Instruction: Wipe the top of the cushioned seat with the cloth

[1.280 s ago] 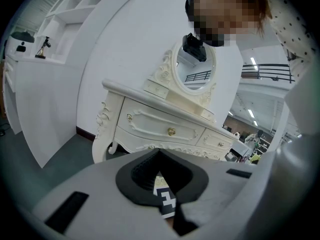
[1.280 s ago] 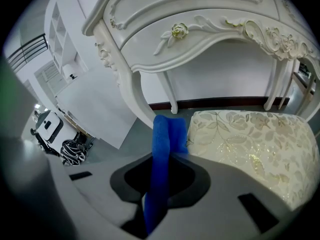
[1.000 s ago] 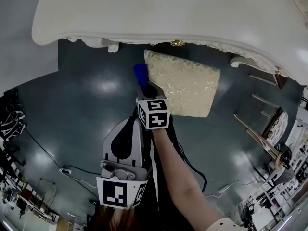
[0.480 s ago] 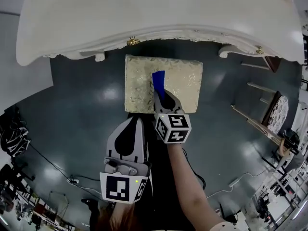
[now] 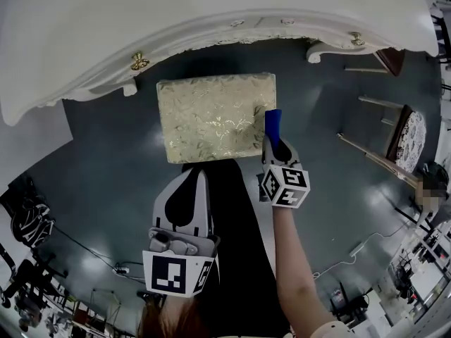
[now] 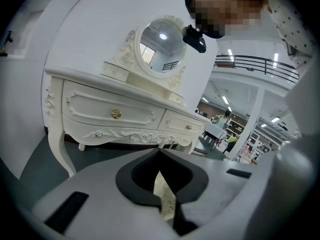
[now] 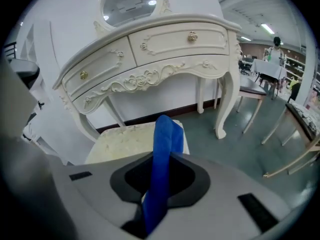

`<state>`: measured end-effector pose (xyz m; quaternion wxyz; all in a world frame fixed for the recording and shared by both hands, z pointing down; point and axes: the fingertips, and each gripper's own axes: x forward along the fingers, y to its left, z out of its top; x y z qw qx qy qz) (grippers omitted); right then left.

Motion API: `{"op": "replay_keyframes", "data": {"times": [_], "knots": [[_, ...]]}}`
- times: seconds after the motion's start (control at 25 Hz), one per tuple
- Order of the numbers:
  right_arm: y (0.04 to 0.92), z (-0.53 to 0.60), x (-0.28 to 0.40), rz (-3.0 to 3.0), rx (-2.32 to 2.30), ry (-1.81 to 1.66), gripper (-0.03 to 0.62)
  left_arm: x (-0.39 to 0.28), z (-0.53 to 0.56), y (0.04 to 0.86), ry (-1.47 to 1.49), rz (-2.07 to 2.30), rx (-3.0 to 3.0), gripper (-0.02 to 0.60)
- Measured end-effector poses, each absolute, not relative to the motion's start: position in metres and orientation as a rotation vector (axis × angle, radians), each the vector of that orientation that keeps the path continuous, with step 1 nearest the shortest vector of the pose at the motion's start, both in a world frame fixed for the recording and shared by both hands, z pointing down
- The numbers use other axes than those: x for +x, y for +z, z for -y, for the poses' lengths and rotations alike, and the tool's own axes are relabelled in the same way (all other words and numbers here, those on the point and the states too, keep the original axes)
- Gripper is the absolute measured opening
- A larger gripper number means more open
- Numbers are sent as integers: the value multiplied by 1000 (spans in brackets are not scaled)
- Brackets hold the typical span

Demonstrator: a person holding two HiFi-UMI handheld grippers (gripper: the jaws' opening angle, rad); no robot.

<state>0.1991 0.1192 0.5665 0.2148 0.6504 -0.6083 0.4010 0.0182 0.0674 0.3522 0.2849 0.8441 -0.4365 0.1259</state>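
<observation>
The cushioned seat is a rectangular pad in gold-patterned fabric, standing on the dark floor in front of a white dressing table. My right gripper is shut on a blue cloth, which sticks up at the seat's right edge. In the right gripper view the blue cloth rises between the jaws, with the seat just beyond and to the left. My left gripper hangs below the seat's near edge with its jaws together and nothing in them. A sliver of the seat shows through them.
The white dressing table overhangs the seat's far side, with carved legs and brass knobs. An oval mirror stands on it. Wooden chairs are at the right, and cables lie on the floor.
My right gripper has carried the blue cloth from the seat's left edge, over its top, to its right edge. The left gripper has stayed where it was, jaws together.
</observation>
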Motion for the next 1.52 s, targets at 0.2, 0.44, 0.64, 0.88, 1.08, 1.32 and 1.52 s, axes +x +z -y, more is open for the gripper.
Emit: {"op": "replay_keyframes", "data": {"times": [0.2, 0.44, 0.64, 0.88, 1.08, 1.32, 1.52], "knots": [[583, -143, 243, 1565, 1839, 1094, 61, 28, -68, 354, 349, 1145, 2269, -2], [610, -167, 256, 1476, 1804, 1136, 61, 35, -69, 356, 356, 1131, 2271, -2], [628, -173, 245, 1461, 1750, 1178, 61, 37, -67, 357, 356, 1132, 2269, -2], [636, -172, 241, 1443, 1726, 1183, 61, 36, -69, 358, 356, 1134, 2263, -2], [636, -172, 241, 1424, 1735, 1182, 61, 36, -68, 357, 349, 1137, 2261, -2], [633, -167, 239, 1426, 1750, 1182, 61, 33, -66, 355, 341, 1143, 2258, -2], [630, -166, 238, 1414, 1754, 1179, 61, 32, -66, 354, 342, 1141, 2255, -2]]}}
